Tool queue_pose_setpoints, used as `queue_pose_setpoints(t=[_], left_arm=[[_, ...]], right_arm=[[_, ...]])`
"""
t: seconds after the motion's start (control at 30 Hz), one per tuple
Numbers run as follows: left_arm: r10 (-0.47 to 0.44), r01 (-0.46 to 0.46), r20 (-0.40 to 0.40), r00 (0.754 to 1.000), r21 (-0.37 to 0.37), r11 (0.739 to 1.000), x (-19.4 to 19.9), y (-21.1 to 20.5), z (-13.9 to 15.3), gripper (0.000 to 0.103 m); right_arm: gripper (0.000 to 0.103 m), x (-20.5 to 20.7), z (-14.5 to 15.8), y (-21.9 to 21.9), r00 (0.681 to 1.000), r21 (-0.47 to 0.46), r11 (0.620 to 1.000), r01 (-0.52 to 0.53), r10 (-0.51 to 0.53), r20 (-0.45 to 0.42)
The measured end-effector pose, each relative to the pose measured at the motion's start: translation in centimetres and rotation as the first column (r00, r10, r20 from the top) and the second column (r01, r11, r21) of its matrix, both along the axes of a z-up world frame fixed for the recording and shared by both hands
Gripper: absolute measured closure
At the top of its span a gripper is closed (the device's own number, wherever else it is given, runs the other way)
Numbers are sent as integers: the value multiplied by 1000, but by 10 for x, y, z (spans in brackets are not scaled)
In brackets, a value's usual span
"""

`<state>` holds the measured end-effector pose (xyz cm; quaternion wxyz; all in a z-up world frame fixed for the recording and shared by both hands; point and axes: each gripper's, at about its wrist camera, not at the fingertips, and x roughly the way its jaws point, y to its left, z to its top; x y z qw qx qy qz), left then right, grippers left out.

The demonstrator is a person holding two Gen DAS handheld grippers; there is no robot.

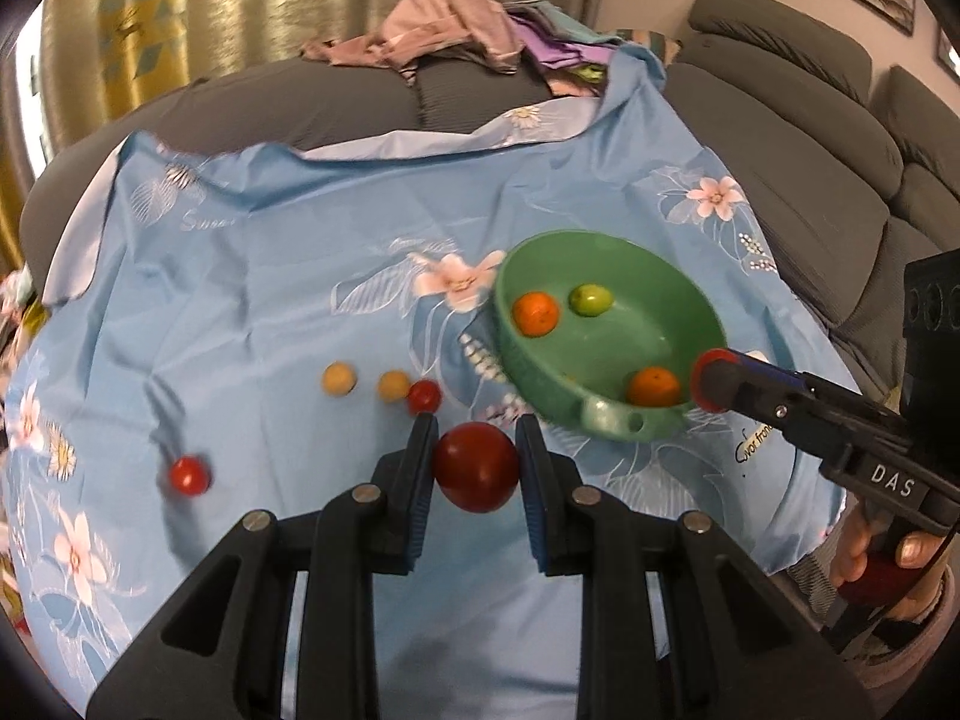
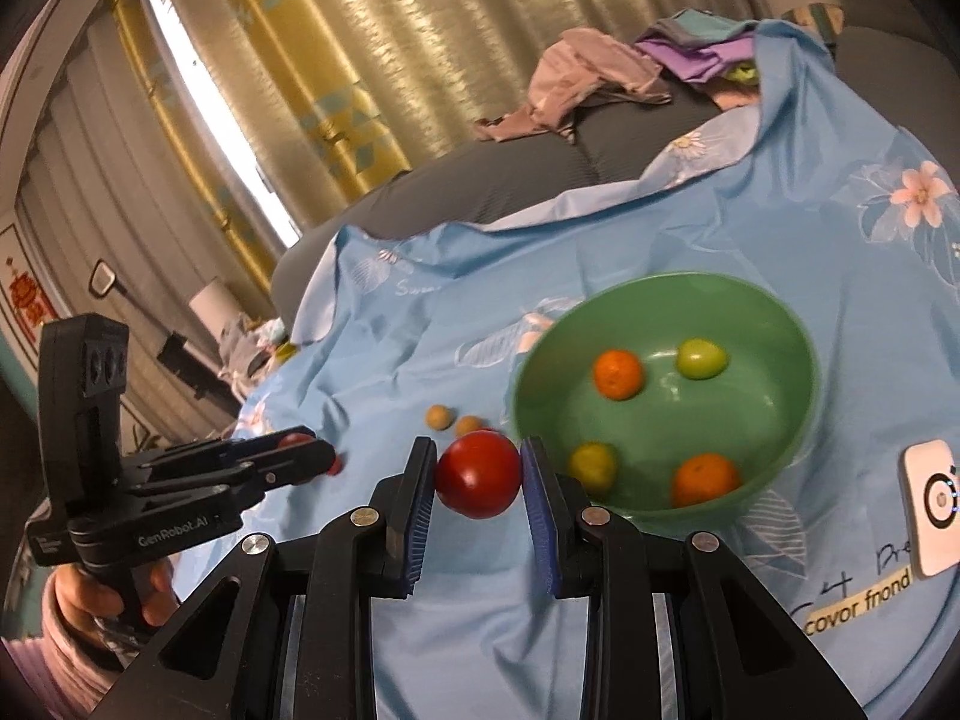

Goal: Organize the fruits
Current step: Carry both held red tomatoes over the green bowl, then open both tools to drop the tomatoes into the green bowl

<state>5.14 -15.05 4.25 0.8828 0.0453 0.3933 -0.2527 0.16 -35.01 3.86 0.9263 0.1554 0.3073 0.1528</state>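
Observation:
My left gripper (image 1: 476, 468) is shut on a large red fruit (image 1: 476, 474), held above the blue cloth (image 1: 270, 276). My right gripper (image 2: 478, 474) is shut on another red fruit (image 2: 478, 473) beside the near left rim of the green bowl (image 2: 780, 324). The bowl (image 1: 522, 354) holds two oranges (image 1: 535, 313) (image 1: 654, 387) and green fruits (image 1: 591, 299) (image 2: 593, 465). On the cloth lie two tan fruits (image 1: 339, 378) (image 1: 393, 385) and two small red ones (image 1: 425, 396) (image 1: 189, 474). The right gripper also shows in the left wrist view (image 1: 714, 387), at the bowl's right edge.
A grey sofa (image 1: 798, 138) runs behind and to the right. A pile of clothes (image 1: 456, 30) lies at the cloth's far edge. A white marker tag (image 2: 933, 498) sits on the cloth right of the bowl. Curtains (image 2: 360, 60) hang behind.

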Motion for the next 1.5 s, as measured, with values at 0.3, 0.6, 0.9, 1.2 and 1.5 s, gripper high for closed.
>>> queue_pose_setpoints(t=[0.3, 0.6, 0.9, 1.2, 1.5], left_arm=[[-82, 82, 4, 997, 42, 996, 14, -52, -1, 77], [-146, 148, -32, 989, 61, 987, 28, -95, -13, 77], [-155, 161, -64, 986, 98, 982, 43, -121, -30, 76], [-155, 164, -80, 985, 125, 979, 48, -129, -42, 76], [-126, 136, -84, 988, 135, 981, 51, -125, -48, 57]], right_arm=[[72, 2, -8, -37, 998, 35, 997, 66, -66, 3], [72, 4, -19, -65, 994, 38, 993, 113, -113, -13], [72, 10, -23, -73, 990, 1, 990, 143, -143, -14], [72, 16, -31, -80, 987, -1, 988, 154, -154, -35], [72, 17, -35, -79, 983, -2, 985, 172, -172, -64]])
